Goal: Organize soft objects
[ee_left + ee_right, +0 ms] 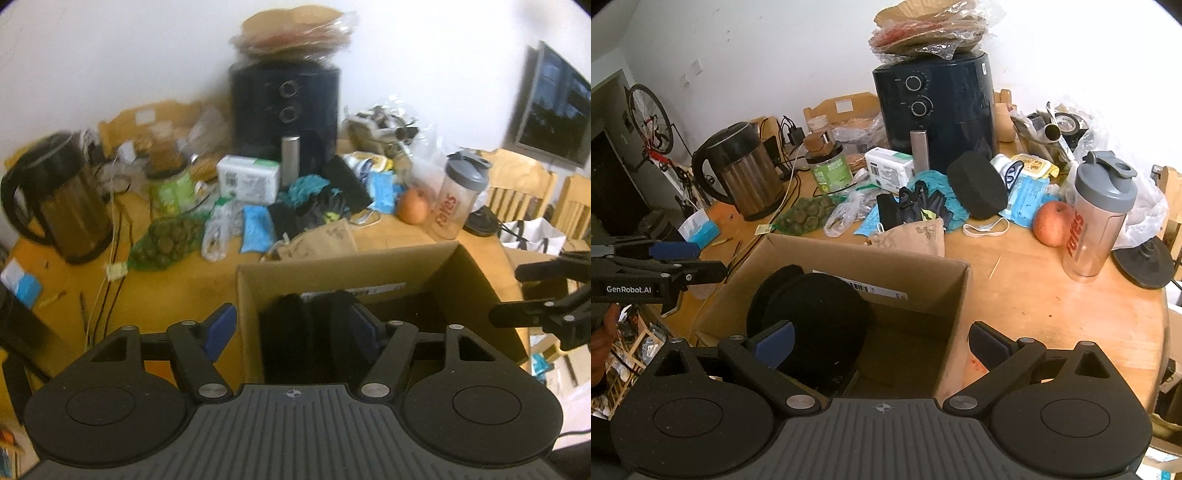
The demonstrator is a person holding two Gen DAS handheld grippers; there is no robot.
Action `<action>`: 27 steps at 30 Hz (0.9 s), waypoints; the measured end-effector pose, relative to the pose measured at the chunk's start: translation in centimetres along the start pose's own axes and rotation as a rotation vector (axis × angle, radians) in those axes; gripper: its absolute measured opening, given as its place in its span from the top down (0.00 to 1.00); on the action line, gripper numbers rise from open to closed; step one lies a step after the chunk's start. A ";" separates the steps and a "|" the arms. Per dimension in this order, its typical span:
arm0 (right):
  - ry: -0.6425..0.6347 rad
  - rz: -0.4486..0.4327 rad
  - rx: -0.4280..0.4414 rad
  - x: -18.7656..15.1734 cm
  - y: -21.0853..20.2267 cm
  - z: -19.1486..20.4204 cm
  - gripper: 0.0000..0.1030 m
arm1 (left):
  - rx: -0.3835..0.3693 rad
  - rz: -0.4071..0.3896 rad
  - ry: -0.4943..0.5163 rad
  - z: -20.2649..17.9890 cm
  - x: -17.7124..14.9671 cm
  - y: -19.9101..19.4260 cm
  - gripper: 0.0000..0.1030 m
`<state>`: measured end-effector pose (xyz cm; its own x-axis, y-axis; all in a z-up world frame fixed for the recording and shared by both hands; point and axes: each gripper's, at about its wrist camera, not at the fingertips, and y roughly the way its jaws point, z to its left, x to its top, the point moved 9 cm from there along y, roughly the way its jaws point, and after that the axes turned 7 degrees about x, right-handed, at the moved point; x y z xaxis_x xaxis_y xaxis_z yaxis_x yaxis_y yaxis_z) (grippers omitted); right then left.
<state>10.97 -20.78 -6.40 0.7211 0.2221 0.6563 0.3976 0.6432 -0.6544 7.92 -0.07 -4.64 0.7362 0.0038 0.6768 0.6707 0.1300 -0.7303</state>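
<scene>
Both claws hang wide open and empty over the cardboard box, and my right gripper sits nearer the black foam disc, ahead and slightly right, beyond the box's far wall.

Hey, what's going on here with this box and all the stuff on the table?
A person holds two grippers over an open cardboard box on a cluttered wooden table. Both the left gripper and right gripper are open and empty. Two black foam discs stand inside the box; another black foam disc lies among the clutter.

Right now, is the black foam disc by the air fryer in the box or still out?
Out. The black foam disc rests on the table clutter, beyond the cardboard box.
</scene>
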 end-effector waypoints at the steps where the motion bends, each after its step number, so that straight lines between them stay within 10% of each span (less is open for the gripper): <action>1: -0.001 0.000 0.000 0.0 0.0 0.0 0.03 | 0.006 0.009 -0.015 0.3 -0.1 0.1 0.35; 27: -0.006 -0.003 -0.074 1.1 0.4 -1.8 0.00 | -0.072 0.083 -0.102 1.8 -0.3 1.6 0.35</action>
<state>12.95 -21.58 -6.56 0.7164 0.2247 0.6605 0.4405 0.5883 -0.6781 8.61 1.93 -5.80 0.7789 0.1132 0.6168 0.6151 0.0536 -0.7866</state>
